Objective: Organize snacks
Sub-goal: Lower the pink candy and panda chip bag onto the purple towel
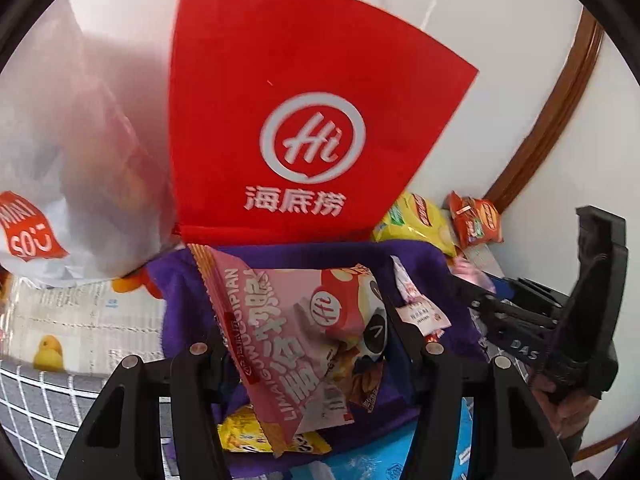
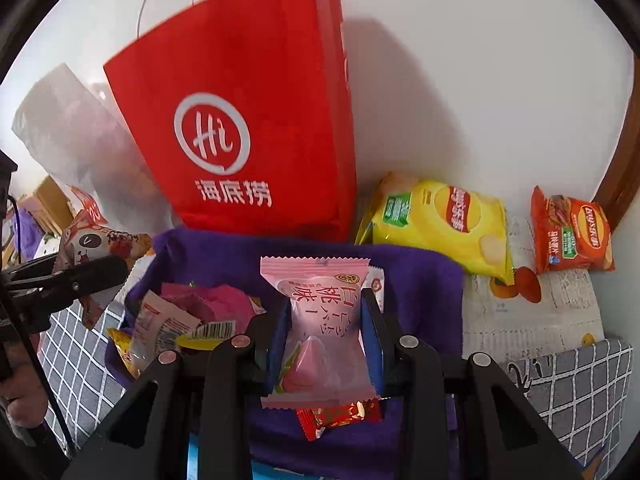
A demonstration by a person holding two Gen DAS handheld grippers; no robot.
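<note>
The left gripper (image 1: 312,344) has its jaws pinching a pink panda snack packet (image 1: 304,332), and the right gripper (image 2: 326,336) has its jaws clamped on a pale pink peach sweet packet (image 2: 324,328); both packets hang over the purple fabric bin (image 2: 420,276), which already holds several wrapped snacks. The step in hand looks like dropping these two into the bin, so the next move calls for lowering inside its rim and spreading the jaws. Beyond the bin stand a red paper bag (image 2: 256,120), a yellow crisp bag (image 2: 444,224) and an orange crisp bag (image 2: 572,236), still unsorted.
</note>
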